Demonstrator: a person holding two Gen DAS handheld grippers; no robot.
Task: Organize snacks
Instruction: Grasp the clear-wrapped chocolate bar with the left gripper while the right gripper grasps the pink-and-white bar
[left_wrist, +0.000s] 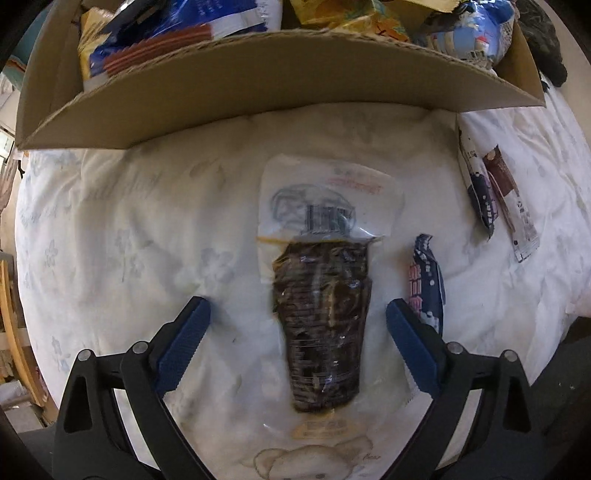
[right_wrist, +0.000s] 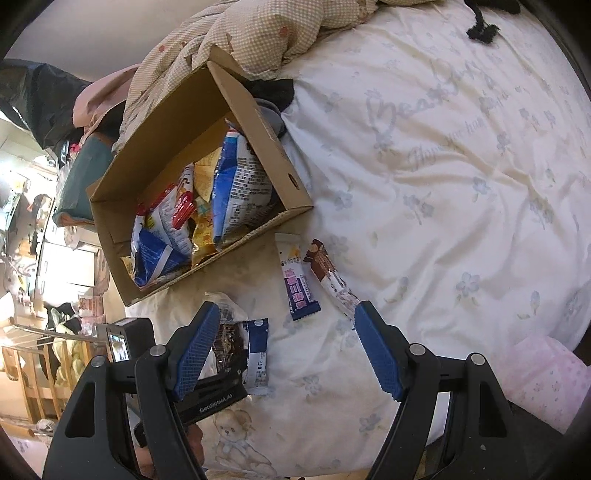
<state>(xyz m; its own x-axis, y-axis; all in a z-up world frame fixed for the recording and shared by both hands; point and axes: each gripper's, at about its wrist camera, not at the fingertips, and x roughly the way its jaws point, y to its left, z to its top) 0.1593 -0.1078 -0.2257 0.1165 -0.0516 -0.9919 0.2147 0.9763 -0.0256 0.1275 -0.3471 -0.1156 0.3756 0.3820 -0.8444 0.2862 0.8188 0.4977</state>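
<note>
**Left hand-held gripper straddles the dark packet, nothing pinched yet**

Left hand-held gripper (left_wrist: 297, 314) points straight down at the bed, jaws spread wide, one blue pad on each side of the dark packet (left_wrist: 321, 325). Neither pad touches it; there is bare sheet between each pad and the wrapper. The packet lies flat on the sheet (left_wrist: 129, 240), its long axis running straight away from the camera, in line with the jaws. The clear, printed end points toward the box (left_wrist: 258, 96); the dark, filled end sits nearest the gripper.

Just right of the right pad lies a navy bar (left_wrist: 428, 280), roughly parallel to the packet and close beside it. Farther right, well apart, two more bars lie side by side: a purple bar (left_wrist: 476, 188) and a brown bar (left_wrist: 506, 195), both angled slightly off the packet's line.

The box stands beyond the packet's far end, its near wall facing the camera, snack bags (left_wrist: 177, 26) piled inside.

Over to the right hand-held gripper (right_wrist: 284, 347): jaws apart, empty, tilted down at the bed. Through its view the box's long side runs diagonally, open top up, bags (right_wrist: 240, 192) standing in it. The purple and brown bars lie just off the box's near corner. A checked quilt (right_wrist: 258, 33) is bunched behind the box.
</note>
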